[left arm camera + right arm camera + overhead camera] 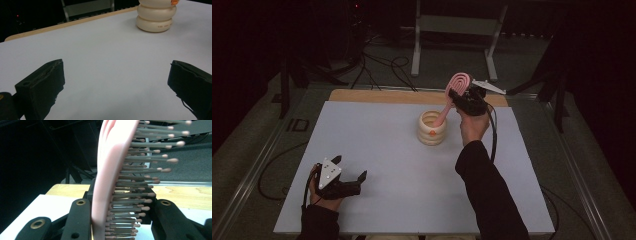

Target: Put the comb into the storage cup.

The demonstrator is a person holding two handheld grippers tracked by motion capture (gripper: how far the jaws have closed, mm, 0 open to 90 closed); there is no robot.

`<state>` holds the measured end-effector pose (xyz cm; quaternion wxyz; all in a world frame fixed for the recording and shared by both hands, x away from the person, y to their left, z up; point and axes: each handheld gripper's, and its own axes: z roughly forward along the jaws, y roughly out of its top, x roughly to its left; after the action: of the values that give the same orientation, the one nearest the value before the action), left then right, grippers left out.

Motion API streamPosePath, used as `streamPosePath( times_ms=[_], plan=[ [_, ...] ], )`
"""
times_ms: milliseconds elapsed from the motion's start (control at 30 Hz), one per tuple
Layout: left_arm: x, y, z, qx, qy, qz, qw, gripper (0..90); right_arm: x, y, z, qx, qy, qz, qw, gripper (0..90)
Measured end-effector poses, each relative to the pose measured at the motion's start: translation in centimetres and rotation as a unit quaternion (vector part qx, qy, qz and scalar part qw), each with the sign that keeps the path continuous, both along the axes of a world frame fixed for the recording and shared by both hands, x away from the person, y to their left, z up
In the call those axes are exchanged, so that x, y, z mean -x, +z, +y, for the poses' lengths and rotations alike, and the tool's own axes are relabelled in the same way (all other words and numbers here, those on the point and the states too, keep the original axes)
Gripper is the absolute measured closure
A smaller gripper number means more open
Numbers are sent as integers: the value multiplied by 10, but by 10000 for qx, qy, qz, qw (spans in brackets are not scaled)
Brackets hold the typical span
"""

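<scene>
A pink hairbrush (457, 85) leans with its handle down inside a cream ribbed cup (432, 128) at the middle of the white table. My right gripper (462, 98) is shut on the brush's head, above and right of the cup. In the right gripper view the brush (112, 170) stands on edge between the two jaws, its grey bristles pointing right. My left gripper (349, 169) rests low at the table's front left, open and with nothing between its fingers. In the left gripper view the cup (156, 17) stands far off at the top right.
The white table top (377, 150) has a wooden strip (377, 96) along its far edge. Beyond it stand a metal frame (457, 30) and loose cables (382, 65) on the dark floor. A metal rail (257, 165) runs along the table's left side.
</scene>
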<state>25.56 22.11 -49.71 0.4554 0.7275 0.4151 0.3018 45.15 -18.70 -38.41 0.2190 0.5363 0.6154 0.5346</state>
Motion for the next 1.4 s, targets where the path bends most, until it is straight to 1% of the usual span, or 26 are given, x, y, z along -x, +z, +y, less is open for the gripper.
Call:
streamPosePath(
  times_ms=[167,567,700,733,1100,1367,1400],
  plan=[
    [0,0,0,2,4,-3,10000,18,0,-1,1,18,0,8,10000,638],
    [0,0,0,-4,-3,5,10000,18,-1,-12,4,-31,29,91,9999,638],
    [0,0,0,-4,-3,5,10000,18,-1,-13,4,-31,29,97,9999,638],
    [0,0,0,-4,-10,6,10000,18,-1,-16,5,-40,16,116,9999,638],
    [0,0,0,-9,-14,10,10000,18,-1,-19,7,-15,36,125,9999,638],
    [0,0,0,-12,-12,11,10000,18,-1,-21,7,6,46,160,9999,638],
    [0,0,0,-12,-12,12,10000,18,-1,-24,8,13,44,183,9998,638]
  ],
)
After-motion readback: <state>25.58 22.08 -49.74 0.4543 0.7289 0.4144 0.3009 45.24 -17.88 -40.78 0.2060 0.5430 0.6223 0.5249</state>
